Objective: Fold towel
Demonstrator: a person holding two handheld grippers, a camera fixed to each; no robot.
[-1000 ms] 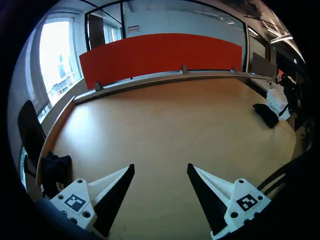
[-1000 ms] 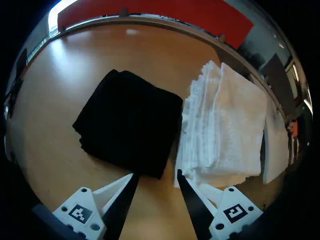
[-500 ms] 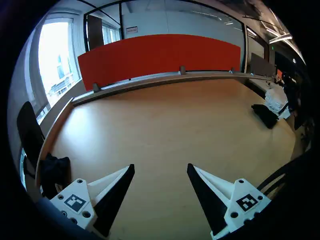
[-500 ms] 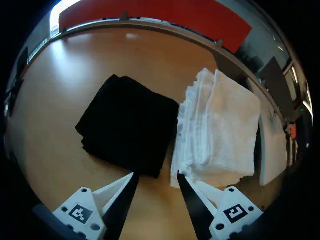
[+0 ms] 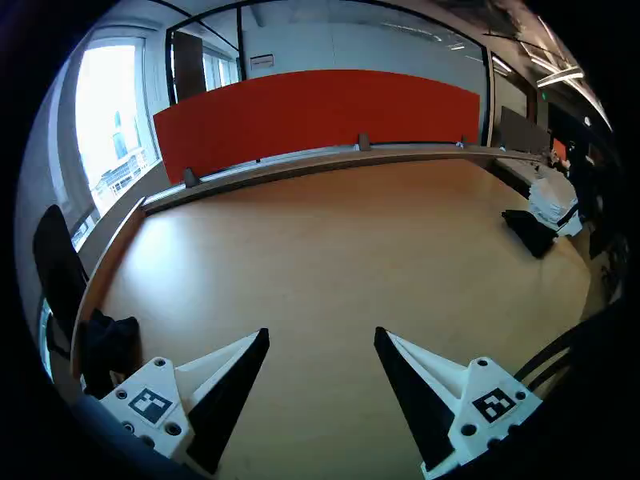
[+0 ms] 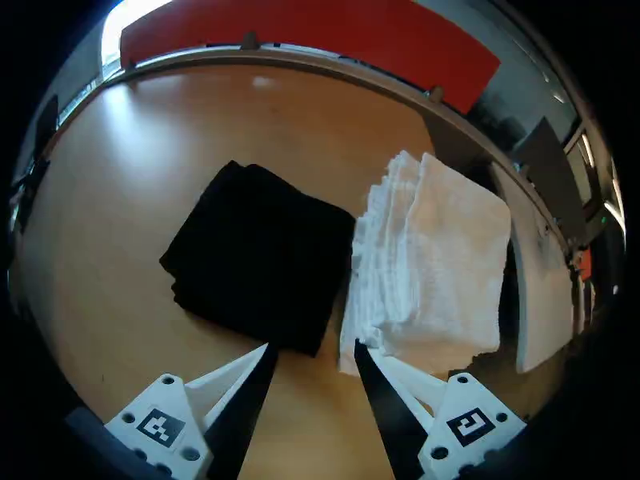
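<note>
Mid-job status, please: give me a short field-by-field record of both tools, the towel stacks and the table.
left tool: open, holding nothing, over bare table
right tool: open, holding nothing, aimed at the gap between the two stacks
black towel stack: folded, lying flat on the table
white towel stack: folded, right beside the black one in the right gripper view; edges close, contact unclear
red divider: along the table's far edge
fold progress: no towel gripped yet

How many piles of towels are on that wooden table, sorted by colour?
Black towel pile: 1
White towel pile: 1
Total: 2
</note>
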